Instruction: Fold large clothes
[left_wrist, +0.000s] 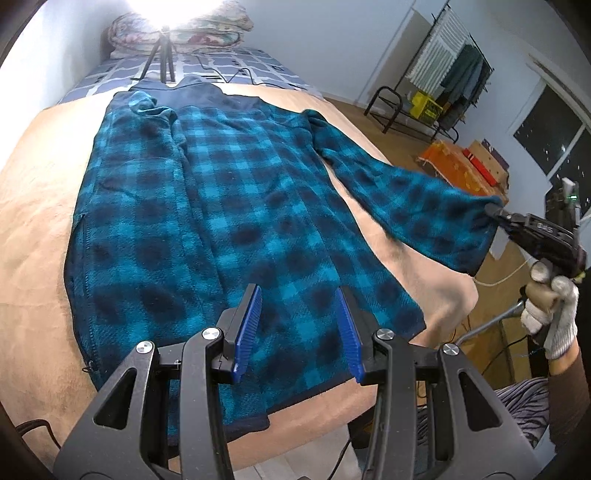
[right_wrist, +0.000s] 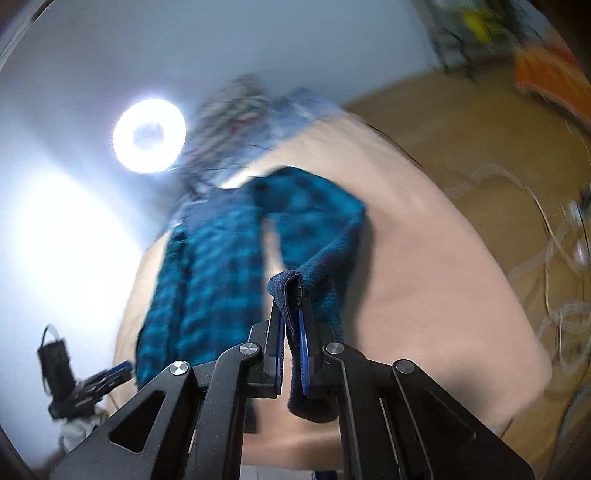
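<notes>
Right hand-held gripper (right_wrist: 291, 325) clamped on jacket sleeve cuff (right_wrist: 286, 286), left hand-held gripper (left_wrist: 299, 325) wide apart

- One plaid fleece jacket (left_wrist: 221, 206) is seen, spread on one bed (left_wrist: 33, 206).
- Two sleeves are counted: one folded over the body (left_wrist: 136, 147), one lifted off the bed (left_wrist: 417, 199).
- Two grippers are counted: the left gripper (left_wrist: 299, 328) and the right gripper (right_wrist: 291, 343).
- One gloved hand (left_wrist: 550, 310) is seen.
- One ring light (right_wrist: 149, 135) is seen.
- One tripod (left_wrist: 159, 55) is counted.
- One clothes rack (left_wrist: 454, 62) is seen by the wall.
</notes>
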